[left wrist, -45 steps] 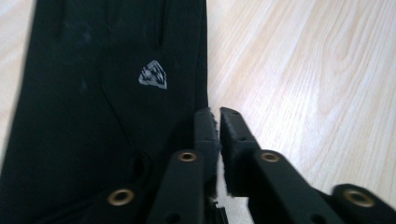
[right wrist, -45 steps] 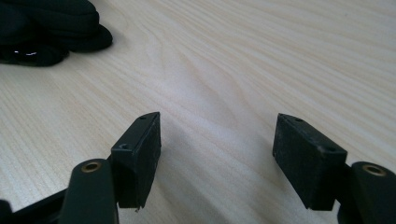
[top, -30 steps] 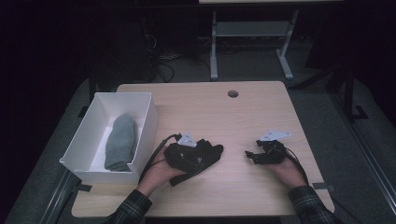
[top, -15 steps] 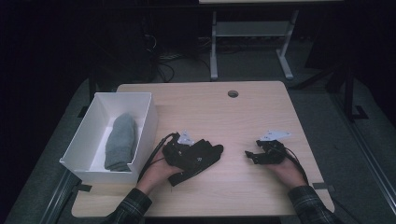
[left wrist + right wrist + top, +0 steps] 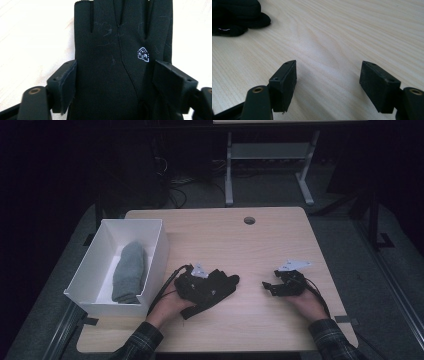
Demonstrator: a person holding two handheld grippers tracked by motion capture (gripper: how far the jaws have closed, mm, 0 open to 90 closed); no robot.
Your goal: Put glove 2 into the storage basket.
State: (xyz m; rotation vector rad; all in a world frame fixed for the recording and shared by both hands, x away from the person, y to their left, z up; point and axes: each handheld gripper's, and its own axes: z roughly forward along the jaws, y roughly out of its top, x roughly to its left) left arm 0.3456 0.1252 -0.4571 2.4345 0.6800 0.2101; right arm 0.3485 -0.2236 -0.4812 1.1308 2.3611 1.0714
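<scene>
A black glove [image 5: 222, 287] lies flat on the wooden table [image 5: 210, 235], left of the middle. My left gripper [image 5: 207, 284] rests over its cuff end, pointing right. In the left gripper view the glove [image 5: 117, 50] runs up between the two pads [image 5: 66, 85], its fingers spread and a small white logo on its back. The jaws of the left gripper [image 5: 115, 82] have just been closing a little, but the glove is not bunched or pinched. My right gripper [image 5: 267, 286] sits on the table to the right, open and empty [image 5: 328, 80]. The glove [image 5: 237, 15] lies ahead of it.
A white box [image 5: 155, 255] stands at the table's left edge with a rolled grey cloth [image 5: 129, 272] inside. A round cable hole [image 5: 249, 220] sits near the far edge. A desk frame [image 5: 270, 165] and cables lie on the dark floor beyond.
</scene>
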